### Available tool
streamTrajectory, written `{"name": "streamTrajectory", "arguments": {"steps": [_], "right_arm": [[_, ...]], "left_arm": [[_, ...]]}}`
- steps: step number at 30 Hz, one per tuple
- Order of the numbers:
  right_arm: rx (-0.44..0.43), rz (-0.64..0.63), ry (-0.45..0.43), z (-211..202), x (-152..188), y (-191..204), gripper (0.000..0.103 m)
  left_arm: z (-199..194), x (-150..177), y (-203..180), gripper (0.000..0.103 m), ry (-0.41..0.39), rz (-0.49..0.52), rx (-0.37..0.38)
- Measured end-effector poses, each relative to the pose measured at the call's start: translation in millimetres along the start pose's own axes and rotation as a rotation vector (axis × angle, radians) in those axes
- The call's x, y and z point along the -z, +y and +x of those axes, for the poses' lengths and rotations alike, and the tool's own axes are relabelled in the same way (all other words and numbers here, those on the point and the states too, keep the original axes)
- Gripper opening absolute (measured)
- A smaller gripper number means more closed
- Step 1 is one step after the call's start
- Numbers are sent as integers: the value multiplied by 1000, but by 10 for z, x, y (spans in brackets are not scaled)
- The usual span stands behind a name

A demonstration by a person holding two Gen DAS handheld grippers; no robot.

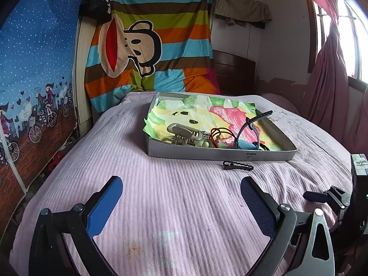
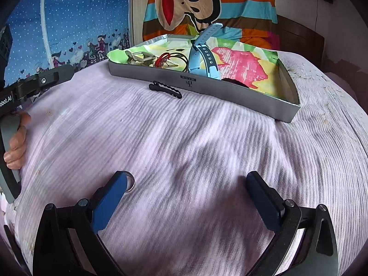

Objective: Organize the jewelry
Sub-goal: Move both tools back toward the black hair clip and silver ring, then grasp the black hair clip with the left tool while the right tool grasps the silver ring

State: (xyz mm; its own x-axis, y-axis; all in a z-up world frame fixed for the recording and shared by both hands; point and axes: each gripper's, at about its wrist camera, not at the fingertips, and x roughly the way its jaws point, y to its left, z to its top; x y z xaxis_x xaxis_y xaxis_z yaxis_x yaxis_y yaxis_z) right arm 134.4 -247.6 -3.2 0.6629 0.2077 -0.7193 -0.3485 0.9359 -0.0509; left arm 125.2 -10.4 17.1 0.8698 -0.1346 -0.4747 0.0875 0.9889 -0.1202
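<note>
I am holding both the left tool (image 1: pixel 181 199) and right tool (image 2: pixel 187 195) spread wide and empty, eyeing the black hair clip (image 2: pixel 165 89) lying on the bed (image 2: pixel 207 142) against the tray (image 2: pixel 230 93), judging it light, stiff and slippery, best pinched across its middle.

a striped monkey blanket (image 1: pixel 149 46) hangs behind the lilac bedspread (image 1: pixel 172 195), pink curtain (image 1: pixel 326 87) at the window.

Both wrist views low over bed (image 1: pixel 161 184), facing shared tray (image 1: pixel 218 154)
</note>
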Motion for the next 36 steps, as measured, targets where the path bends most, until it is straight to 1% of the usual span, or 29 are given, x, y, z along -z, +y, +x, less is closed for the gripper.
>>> {"name": "streamTrajectory", "arguments": {"steps": [9, 13, 18, 23, 27, 30, 31, 33, 35, 36], "right_arm": [[38, -131, 68, 63, -61, 163, 101], [56, -181, 90, 50, -80, 211, 101], [90, -209, 75, 73, -75, 238, 101], [124, -211, 48, 115, -111, 222, 101], [159, -205, 32, 163, -172, 179, 101], [206, -190, 26, 220, -236, 98, 101], [201, -179, 28, 238, -252, 67, 101], [199, -168, 27, 263, -275, 32, 101], [197, -166, 22, 273, -287, 22, 101], [193, -165, 21, 270, -283, 23, 101]], "left_arm": [[298, -18, 64, 103, 124, -61, 16], [408, -27, 24, 103, 156, -57, 51], [601, -85, -136, 103, 202, -15, 116], [792, -126, -300, 93, 246, 23, 185], [915, -161, -388, 83, 268, 41, 214], [986, -189, -428, 74, 275, 41, 230], [1009, -194, -445, 71, 278, 41, 235], [1050, -206, -470, 68, 281, 45, 244], [1086, -214, -498, 63, 284, 51, 254], [1106, -219, -510, 59, 287, 51, 260]]}}
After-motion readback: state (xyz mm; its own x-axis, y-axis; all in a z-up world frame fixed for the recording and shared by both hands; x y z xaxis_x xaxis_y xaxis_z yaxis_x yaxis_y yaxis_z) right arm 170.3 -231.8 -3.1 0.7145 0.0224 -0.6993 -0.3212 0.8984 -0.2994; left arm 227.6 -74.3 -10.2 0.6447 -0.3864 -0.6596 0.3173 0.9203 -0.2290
